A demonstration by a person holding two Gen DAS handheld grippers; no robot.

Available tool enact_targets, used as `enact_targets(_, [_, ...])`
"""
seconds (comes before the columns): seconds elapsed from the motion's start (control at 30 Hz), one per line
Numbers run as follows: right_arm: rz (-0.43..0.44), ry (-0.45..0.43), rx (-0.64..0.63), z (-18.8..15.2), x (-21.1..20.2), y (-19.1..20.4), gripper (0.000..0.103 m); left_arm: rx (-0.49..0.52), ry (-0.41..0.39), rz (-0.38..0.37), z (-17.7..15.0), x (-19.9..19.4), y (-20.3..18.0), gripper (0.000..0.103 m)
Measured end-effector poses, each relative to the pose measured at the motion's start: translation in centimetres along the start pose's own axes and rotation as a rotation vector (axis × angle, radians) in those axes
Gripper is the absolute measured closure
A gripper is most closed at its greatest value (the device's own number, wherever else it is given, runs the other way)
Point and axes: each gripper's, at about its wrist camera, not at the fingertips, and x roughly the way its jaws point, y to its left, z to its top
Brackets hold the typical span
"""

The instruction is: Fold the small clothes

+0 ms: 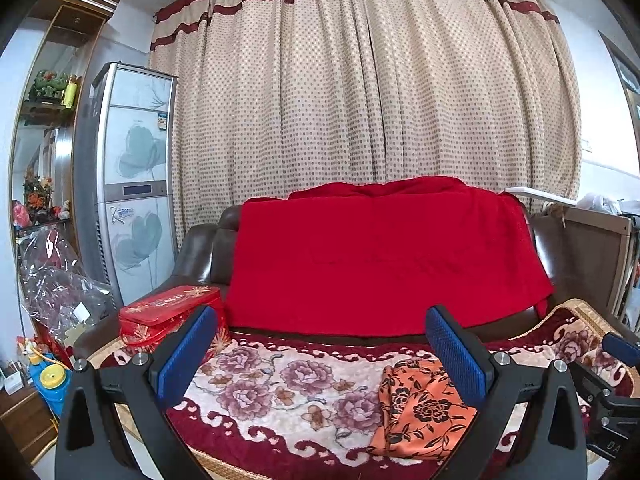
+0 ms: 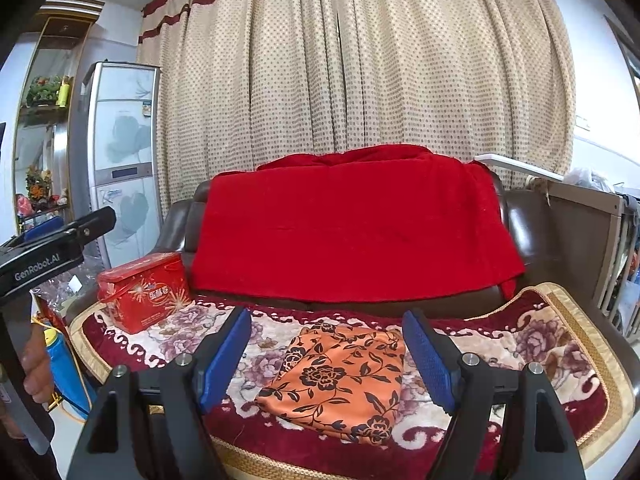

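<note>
Looking through the left wrist view: one left hand-held gripper, jaws wide apart, nothing between them, raised over the seat. One folded orange floral garment lies on the sofa seat mat, to the right, partly behind the right finger. One red tin box sits at the seat's left end. One red blanket drapes the dark leather sofa backrest. Dotted beige curtain behind; tall floral-panel appliance at left.

Right wrist view: one right hand-held gripper, jaws spread apart, empty, above the seat. The orange floral garment sits between the two fingers in view, folded into a rough rectangle with black flower print, flat on the sofa seat mat. Red tin box far left, well apart from the garment. The left hand-held gripper shows at the left edge, held by a hand.
</note>
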Motion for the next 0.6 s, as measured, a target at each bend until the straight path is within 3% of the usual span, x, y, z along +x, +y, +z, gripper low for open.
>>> enact_targets(0.6, [0.016,-0.001,-0.004,0.2,0.6,1.6,0.022,0.006,0.006,0.006,-0.6,0.3,1.0,0.000])
